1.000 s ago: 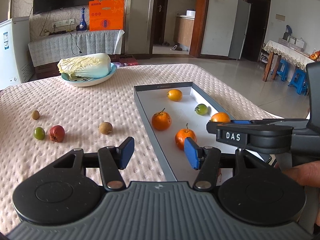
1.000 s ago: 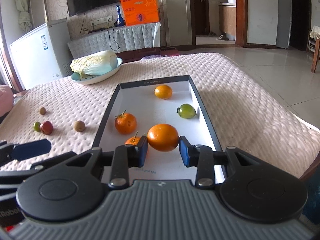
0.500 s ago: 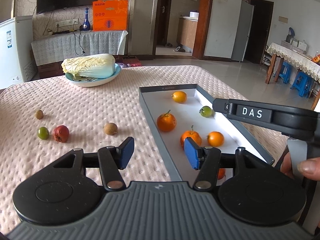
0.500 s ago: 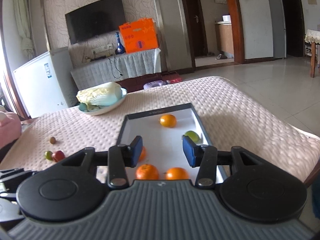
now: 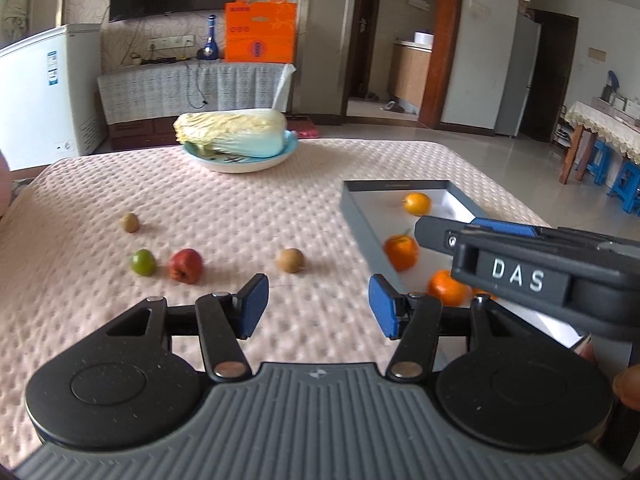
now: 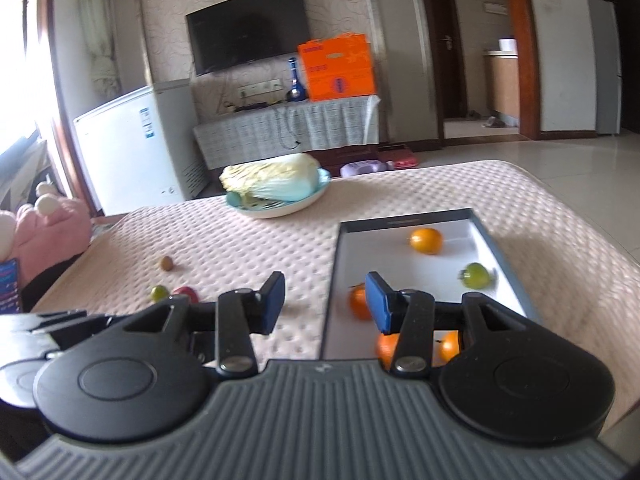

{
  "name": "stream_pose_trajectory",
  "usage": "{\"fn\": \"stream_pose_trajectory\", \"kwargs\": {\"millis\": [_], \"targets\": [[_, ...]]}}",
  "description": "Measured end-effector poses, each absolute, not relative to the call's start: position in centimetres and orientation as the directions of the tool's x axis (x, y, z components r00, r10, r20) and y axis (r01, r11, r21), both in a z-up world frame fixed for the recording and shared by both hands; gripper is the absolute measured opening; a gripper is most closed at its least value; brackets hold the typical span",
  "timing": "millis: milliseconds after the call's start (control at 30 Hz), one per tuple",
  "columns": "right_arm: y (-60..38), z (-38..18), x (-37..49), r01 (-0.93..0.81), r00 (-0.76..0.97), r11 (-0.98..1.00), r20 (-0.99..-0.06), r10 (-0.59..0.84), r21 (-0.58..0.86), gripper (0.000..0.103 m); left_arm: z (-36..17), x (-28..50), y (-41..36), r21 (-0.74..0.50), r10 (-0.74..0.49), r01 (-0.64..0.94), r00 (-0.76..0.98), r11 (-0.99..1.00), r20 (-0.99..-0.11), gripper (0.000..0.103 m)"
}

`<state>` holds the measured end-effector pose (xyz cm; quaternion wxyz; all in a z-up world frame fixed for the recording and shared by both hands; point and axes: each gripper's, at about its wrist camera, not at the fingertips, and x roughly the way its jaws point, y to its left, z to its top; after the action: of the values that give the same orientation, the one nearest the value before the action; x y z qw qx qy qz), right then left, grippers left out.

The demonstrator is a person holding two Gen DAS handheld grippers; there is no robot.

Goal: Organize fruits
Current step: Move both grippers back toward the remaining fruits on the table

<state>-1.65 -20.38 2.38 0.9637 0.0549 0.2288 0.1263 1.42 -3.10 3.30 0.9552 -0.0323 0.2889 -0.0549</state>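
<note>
- My left tongs (image 5: 316, 306) hang released over the pink-quilted tabletop (image 5: 240, 208), nothing between the blue pads.
- My right tongs (image 6: 325, 300) are also released and empty; their jaws opened further within the last second and now straddle the left wall of the tray (image 6: 332, 280).
- The tray sits by the tabletop's right edge; in the left view the right tongs' black body (image 5: 532, 268) covers most of it.
- Inside it I count a far orange (image 6: 426, 240), a green fruit (image 6: 475, 275) by the right wall, and three nearer oranges (image 6: 359, 302) partly hidden behind my right finger.
- Loose on the tabletop's left half: a small brown fruit (image 5: 129, 222), a green one (image 5: 143, 262) just beside a red one (image 5: 185, 265), and another brown fruit (image 5: 291, 260).
- A plate (image 5: 240, 164) with cabbage (image 5: 232, 130) sits by the far edge.
- Motion blur softens the right view.
</note>
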Motion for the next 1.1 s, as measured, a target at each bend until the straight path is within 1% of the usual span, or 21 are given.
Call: {"fn": "stream_pose_trajectory", "kwargs": {"millis": [367,567,733,1100], "targets": [[-16.1,1.6,-1.1,-0.300,0.830,0.939,-0.440,0.344,0.169,0.047,2.7,0.9,2.0,-0.072,-0.054,0.016,0.831,0.997,-0.554,0.062],[-14.2,1.0,-0.2,-0.311,0.817,0.935,-0.456,0.353,0.168,0.047,2.6,0.3,4.9,-0.079,-0.012,-0.038,0.831,0.996,-0.556,0.062],[-12.6,-0.1,0.9,-0.311,0.804,0.941,-0.492,0.336,0.134,0.047,2.9,0.1,7.0,-0.107,0.015,-0.088,0.837,0.990,-0.548,0.062],[-9.9,-3.1,4.9,-0.260,0.786,0.962,-0.559,0.263,0.086,0.045,3.2,0.2,8.2,-0.121,-0.016,-0.057,0.849,0.991,-0.529,0.062]]}}
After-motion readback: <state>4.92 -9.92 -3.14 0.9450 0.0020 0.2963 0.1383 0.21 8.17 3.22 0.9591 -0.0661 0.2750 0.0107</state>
